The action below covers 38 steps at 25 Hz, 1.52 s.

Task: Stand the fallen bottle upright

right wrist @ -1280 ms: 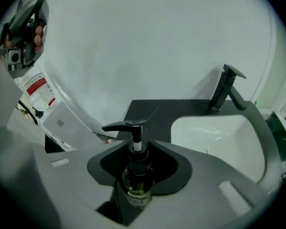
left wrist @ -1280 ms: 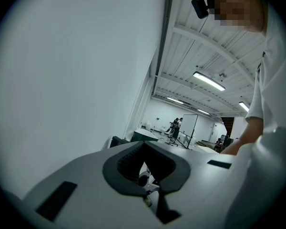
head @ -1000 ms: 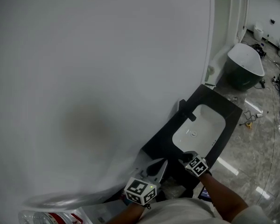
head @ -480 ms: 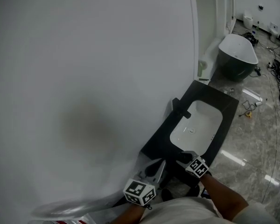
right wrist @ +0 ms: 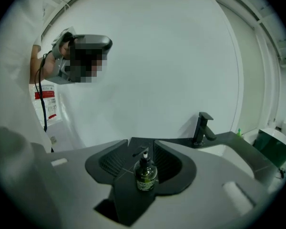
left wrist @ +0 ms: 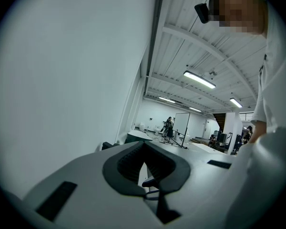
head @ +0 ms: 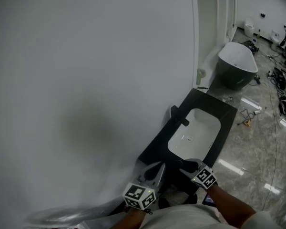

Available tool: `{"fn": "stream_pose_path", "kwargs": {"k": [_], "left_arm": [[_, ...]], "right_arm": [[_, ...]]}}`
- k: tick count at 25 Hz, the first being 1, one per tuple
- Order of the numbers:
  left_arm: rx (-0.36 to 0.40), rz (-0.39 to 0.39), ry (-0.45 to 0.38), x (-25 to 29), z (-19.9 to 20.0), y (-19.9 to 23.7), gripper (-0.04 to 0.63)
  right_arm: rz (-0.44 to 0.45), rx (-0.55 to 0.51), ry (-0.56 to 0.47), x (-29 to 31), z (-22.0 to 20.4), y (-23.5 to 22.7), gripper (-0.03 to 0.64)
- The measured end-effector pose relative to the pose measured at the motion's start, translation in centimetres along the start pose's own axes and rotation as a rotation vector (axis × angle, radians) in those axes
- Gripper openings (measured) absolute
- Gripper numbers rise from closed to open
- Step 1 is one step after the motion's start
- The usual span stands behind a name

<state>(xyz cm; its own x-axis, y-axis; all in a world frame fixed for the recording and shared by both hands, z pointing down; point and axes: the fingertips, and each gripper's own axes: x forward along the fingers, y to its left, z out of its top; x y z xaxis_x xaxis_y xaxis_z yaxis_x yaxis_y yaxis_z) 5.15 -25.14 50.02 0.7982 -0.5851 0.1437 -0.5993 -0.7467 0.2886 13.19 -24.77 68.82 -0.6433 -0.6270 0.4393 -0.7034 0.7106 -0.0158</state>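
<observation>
A dark green pump bottle (right wrist: 146, 173) stands upright on the black counter (right wrist: 133, 204). In the right gripper view it shows in the gap of my right gripper (right wrist: 141, 142), whose jaws are open with their pads off it. In the head view the right gripper (head: 183, 165) hovers over the counter's near end and hides the bottle. My left gripper (head: 157, 168) hangs beside it by the wall. Its jaws (left wrist: 144, 149) meet at the tips with nothing between them.
The black counter (head: 219, 109) carries a white sink (head: 200, 128) and a black faucet (right wrist: 202, 128) against the white wall (head: 86, 80). A small green bottle (right wrist: 238, 132) stands at its far end. A dark bathtub (head: 236, 70) sits on the grey floor beyond.
The right gripper has drawn slightly back toward me from the counter's near end. The left gripper has hardly moved. The head view has swung a little.
</observation>
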Motion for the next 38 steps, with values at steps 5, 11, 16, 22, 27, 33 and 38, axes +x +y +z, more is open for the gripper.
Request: {"fn": "stream_pose_path", "kwargs": {"k": [5, 11, 16, 22, 27, 33, 38], "left_arm": [[0.016, -0.014, -0.034, 1.1, 1.6, 0.1, 0.006], [0.061, -0.019, -0.082, 2.4, 4.8, -0.4, 0.006], [0.094, -0.013, -0.113, 2.7, 7.9, -0.8, 0.006], [0.123, -0.004, -0.127, 2.6, 9.6, -1.5, 0.006], [0.124, -0.006, -0.140, 2.3, 10.5, -1.7, 0.006], [0.124, 0.003, -0.143, 2.1, 10.5, -1.5, 0.006], [0.123, 0.001, -0.143, 1.5, 10.4, -1.5, 0.006]], "right_arm": [[-0.040, 0.014, -0.094, -2.9, 6.9, -0.8, 0.115], [-0.053, 0.018, -0.238, -5.5, 16.8, -0.9, 0.003], [-0.060, 0.019, -0.320, -7.2, 23.2, -0.4, 0.002], [-0.074, -0.030, -0.365, -8.2, 27.6, -0.2, 0.002], [-0.066, -0.007, -0.374, -8.5, 28.0, 0.1, 0.002], [-0.066, 0.003, -0.388, -8.8, 28.3, 0.1, 0.002], [-0.070, -0.001, -0.388, -8.8, 28.4, 0.6, 0.000]]}}
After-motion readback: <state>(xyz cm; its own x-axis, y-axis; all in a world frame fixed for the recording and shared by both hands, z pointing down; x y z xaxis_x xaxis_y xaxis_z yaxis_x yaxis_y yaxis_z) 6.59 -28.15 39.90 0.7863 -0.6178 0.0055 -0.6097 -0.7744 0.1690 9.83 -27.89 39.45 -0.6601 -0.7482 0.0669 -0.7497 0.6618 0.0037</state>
